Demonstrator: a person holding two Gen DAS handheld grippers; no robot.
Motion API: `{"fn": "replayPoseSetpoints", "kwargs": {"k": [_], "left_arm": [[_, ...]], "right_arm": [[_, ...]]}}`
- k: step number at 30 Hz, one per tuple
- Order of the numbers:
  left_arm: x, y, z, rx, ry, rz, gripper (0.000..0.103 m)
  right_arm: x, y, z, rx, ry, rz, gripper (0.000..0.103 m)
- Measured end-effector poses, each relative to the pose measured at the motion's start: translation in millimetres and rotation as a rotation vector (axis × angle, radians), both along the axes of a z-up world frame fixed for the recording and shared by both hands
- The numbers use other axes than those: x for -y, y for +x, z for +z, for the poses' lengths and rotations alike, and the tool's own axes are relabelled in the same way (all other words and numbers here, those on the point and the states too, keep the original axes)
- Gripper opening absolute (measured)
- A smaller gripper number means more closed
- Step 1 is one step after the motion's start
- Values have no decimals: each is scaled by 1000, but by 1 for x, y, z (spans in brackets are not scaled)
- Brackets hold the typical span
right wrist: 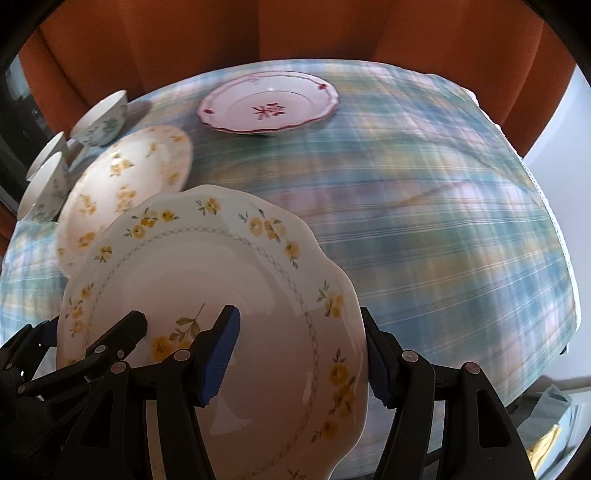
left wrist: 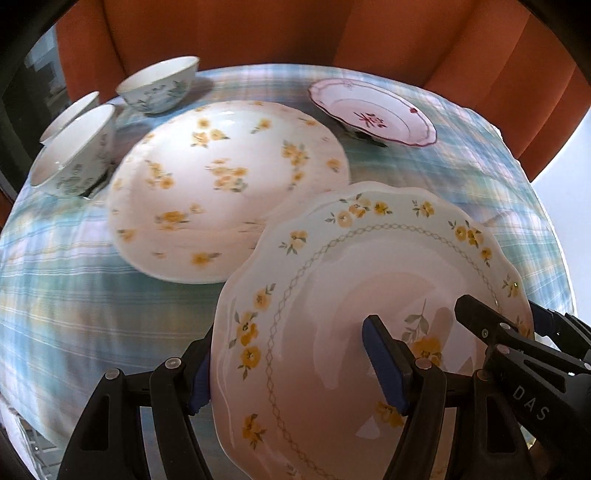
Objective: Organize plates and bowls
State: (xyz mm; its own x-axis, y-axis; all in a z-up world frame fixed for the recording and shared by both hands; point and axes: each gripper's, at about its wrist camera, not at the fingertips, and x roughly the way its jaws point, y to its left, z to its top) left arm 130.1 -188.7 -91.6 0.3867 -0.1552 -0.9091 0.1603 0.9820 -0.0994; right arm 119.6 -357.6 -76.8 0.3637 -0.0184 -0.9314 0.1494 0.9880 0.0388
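A scalloped plate with yellow flowers and a lattice ring [left wrist: 332, 295] [right wrist: 207, 273] hangs tilted above the plaid tablecloth [left wrist: 74, 295], held from both sides. My left gripper [left wrist: 291, 369] is shut on its left rim, one blue pad outside and one on the plate's face. My right gripper [right wrist: 297, 358] is shut on the right rim the same way. Each view also shows the other gripper's fingers [left wrist: 480, 317] [right wrist: 122, 332] on the plate. Beyond lies a large round plate with yellow flowers [left wrist: 229, 184] [right wrist: 122, 192], its near edge hidden by the held plate.
A pink-rimmed plate [left wrist: 373, 110] [right wrist: 269, 105] sits at the far side. Three white bowls with green print [left wrist: 159, 86] [left wrist: 74, 155] [left wrist: 70, 114] stand at the far left. Orange fabric [left wrist: 295, 33] rises behind the table. The cloth drops off at the right edge [right wrist: 561, 258].
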Motion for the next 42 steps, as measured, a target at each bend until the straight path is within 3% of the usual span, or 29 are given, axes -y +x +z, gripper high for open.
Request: {"fn": "replayPoseSetpoints", "kwargs": {"k": [12,23,27,32,42], "left_arm": [[35,10,-17,-53,7,-18,72],[46,12,-16,-62,15,-68,74],[39,11,-7,-43,10,-91,78],[17,14,18,27,8,-103,94],[-43,35,38,37,-2,-67,97]], "right_arm": [[41,13,-27,-72,-3,-16,67],[53,10,-30,-77,6,-69,67],[51,5,-19,-45,-8,-101,70],[45,-2,3,1,-1,-157,78],[-6,3,38,85,-1,-165,83]]}}
